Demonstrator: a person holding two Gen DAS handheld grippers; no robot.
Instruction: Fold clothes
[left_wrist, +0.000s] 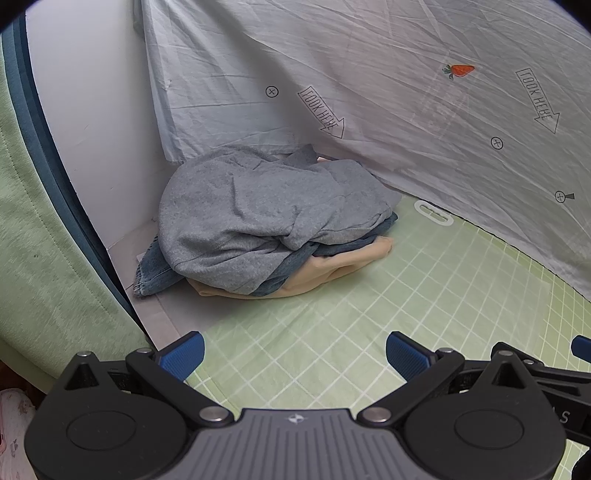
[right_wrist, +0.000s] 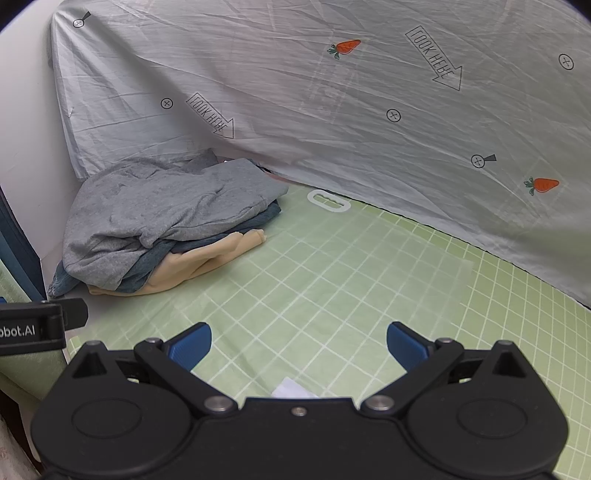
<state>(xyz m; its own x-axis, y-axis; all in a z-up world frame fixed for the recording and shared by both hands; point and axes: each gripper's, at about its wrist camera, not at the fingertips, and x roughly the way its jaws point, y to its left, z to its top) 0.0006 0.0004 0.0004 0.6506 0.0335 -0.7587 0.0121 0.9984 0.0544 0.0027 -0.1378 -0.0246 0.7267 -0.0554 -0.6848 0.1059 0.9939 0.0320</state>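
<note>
A pile of clothes lies in the far left corner of the green grid mat (left_wrist: 369, 302) (right_wrist: 332, 280). On top is a crumpled grey sweatshirt (left_wrist: 258, 218) (right_wrist: 155, 206), under it blue denim (left_wrist: 155, 273) (right_wrist: 62, 284) and a beige garment (left_wrist: 340, 266) (right_wrist: 199, 266). My left gripper (left_wrist: 294, 354) hovers open over the mat, short of the pile, with nothing between its blue pads (left_wrist: 184, 354). In the same way my right gripper (right_wrist: 298, 345) stands open and empty, the pile ahead to its left. The right gripper's edge (left_wrist: 535, 369) shows in the left wrist view.
A pale sheet printed with carrots and "LOOK HERE" arrows (left_wrist: 406, 92) (right_wrist: 332, 110) hangs behind the mat. A white wall (left_wrist: 85, 110) closes the left side. A green cushion with blue trim (left_wrist: 44, 240) stands at the left. A white scrap (right_wrist: 291, 389) lies on the mat by the right gripper.
</note>
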